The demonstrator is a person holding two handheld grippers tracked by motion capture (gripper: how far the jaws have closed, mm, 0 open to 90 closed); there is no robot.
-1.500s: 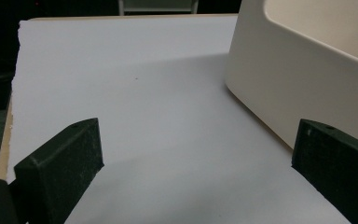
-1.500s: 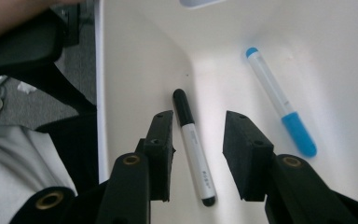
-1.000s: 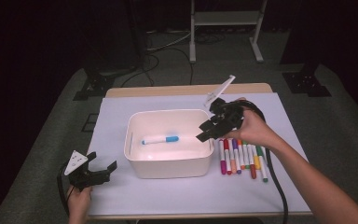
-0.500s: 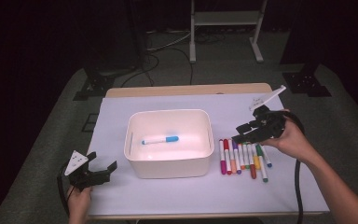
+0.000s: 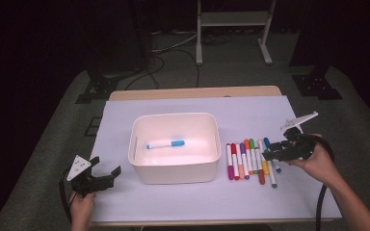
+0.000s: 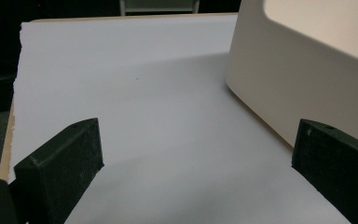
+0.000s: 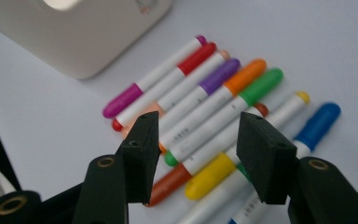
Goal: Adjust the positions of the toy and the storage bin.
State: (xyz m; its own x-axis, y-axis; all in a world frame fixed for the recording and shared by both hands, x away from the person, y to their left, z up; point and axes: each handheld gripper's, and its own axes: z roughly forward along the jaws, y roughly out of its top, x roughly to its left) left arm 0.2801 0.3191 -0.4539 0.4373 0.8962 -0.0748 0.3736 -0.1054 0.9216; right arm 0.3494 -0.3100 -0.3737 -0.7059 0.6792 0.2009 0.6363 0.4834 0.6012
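High view first: the right gripper [image 5: 275, 153] hangs low at the right end of the row of markers [image 5: 250, 161], jaws spread with nothing between them — they have just been opening, and no pen sits in the gap. Off to its left stands the white bin [image 5: 176, 147] with one blue-capped marker [image 5: 165, 144] lying on its floor. Judging from that, the job is moving pens into the bin, and the step in hand looks like the reach for the next one. In the right gripper view the two black jaws frame the middle of the row: the orange-capped marker [image 7: 214, 99] and the green-capped marker [image 7: 228, 114] run through the gap ahead of the tips, the purple, red and magenta ones lie beyond the left jaw, and the dark blue-capped marker [image 7: 314, 126] lies just outside the right jaw. The pens lie touching side by side, so the next move calls for care — the tips must come down astride a single barrel, or two will be caught at once. The left gripper [image 5: 103, 175] rests near the table's front left edge, jaws spread wide and empty; in the left gripper view the bin's wall [image 6: 284, 84] rises just ahead of its right jaw.
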